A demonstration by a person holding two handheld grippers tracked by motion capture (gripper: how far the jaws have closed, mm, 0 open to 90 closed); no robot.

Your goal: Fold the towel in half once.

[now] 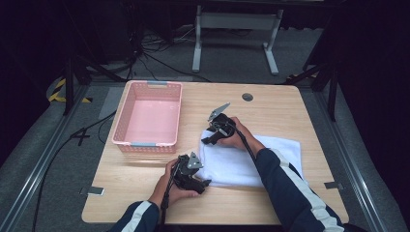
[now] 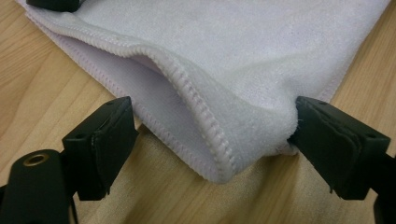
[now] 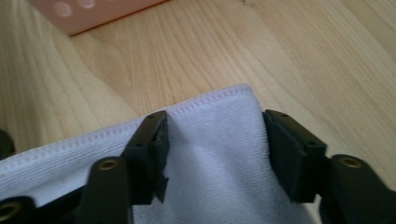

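White towel point(image 1: 261, 162) flat on the worktop point(image 1: 145, 193), near the front, already folded over: two layers plain to see at the near left corner in the left gripper view, top one lifted a little off the bottom one. Looks about halfway through folding, as a guess.

Left gripper point(image 1: 205, 184) at that near left corner, jaws spread wide with the corner between them, one jaw touching the fluffy edge, no real pinch yet. Right gripper point(image 1: 207, 140) at the far left corner, jaws half spread on each side of it, towel between them but not squeezed yet as far as can be seen.

Still to do, most likely: pinch both corners, lift that side, fold across once more. Then maybe into the pink basket point(image 1: 148, 145), empty, just to the left on the worktop.
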